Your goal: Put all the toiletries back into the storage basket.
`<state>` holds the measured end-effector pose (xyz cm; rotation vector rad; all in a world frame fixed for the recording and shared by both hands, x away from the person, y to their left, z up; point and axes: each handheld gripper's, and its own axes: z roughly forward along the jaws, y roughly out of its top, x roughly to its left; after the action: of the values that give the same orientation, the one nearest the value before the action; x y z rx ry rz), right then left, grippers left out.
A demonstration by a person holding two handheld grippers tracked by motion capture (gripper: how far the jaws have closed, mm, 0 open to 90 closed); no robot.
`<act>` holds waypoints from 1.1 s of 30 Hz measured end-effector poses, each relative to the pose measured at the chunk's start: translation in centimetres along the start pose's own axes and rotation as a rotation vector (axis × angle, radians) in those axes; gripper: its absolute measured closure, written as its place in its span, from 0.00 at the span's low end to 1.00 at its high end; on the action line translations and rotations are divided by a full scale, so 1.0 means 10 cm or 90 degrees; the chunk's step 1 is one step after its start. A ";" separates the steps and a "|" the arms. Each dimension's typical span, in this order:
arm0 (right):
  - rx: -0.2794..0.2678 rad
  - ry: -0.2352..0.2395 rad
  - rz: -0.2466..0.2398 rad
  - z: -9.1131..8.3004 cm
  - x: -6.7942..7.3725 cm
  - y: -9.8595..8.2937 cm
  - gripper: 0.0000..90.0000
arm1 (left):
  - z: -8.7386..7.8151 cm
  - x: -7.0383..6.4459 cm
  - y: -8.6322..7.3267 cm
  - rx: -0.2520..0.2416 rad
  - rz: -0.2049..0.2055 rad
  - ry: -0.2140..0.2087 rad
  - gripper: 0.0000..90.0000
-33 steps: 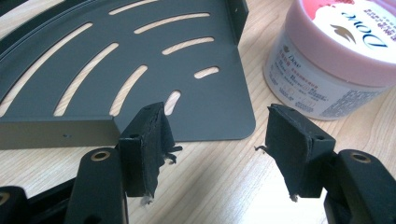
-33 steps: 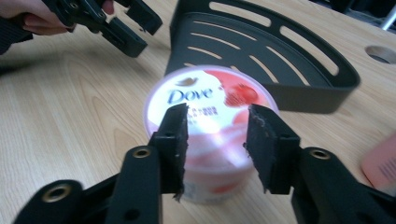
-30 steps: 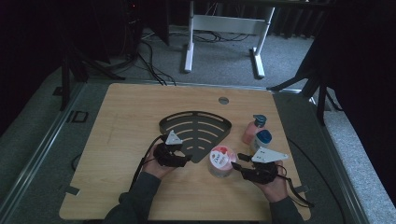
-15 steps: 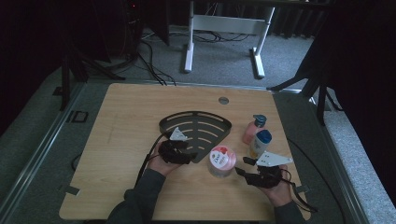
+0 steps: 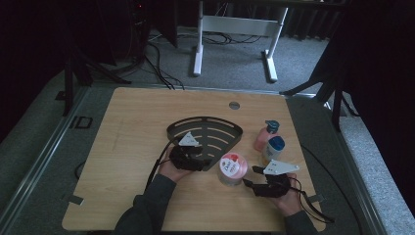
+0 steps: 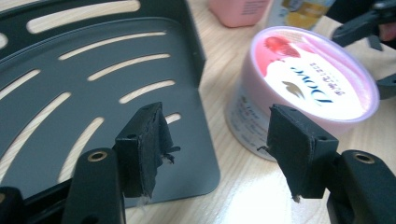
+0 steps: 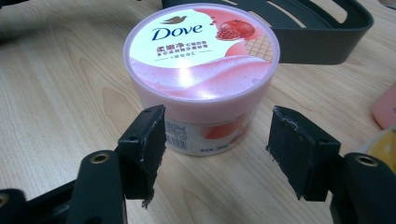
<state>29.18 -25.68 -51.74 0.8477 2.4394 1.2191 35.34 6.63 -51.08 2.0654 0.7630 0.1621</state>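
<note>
A pink Dove tub [image 5: 231, 168] [image 7: 201, 70] [image 6: 308, 88] stands on the wooden table, just right of a dark slotted corner rack [image 5: 205, 133] [image 6: 93, 84]. My right gripper [image 5: 249, 177] [image 7: 217, 149] is open, its jaws pointing at the tub from just short of it. My left gripper [image 5: 208, 161] [image 6: 217, 149] is open too, over the rack's near right corner, with the tub ahead to the right. Nothing is held between either pair of jaws.
A pink bottle [image 5: 265, 135] and a yellow bottle with a blue cap [image 5: 273, 149] stand right of the rack. A round grommet [image 5: 234, 105] sits near the table's far edge. A white desk frame [image 5: 235, 29] stands on the floor beyond.
My left gripper has moved right, onto the rack's corner toward the tub. My right gripper has drawn back toward the person and a little right.
</note>
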 end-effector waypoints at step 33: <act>0.009 0.050 -0.023 0.21 -0.06 0.01 0.26 | 0.21 -0.24 -0.11 0.034 0.093 -0.063 0.33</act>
<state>30.70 -24.68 -52.94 0.7697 2.5167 1.2469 33.69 4.18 -52.70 2.1628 0.5619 0.1218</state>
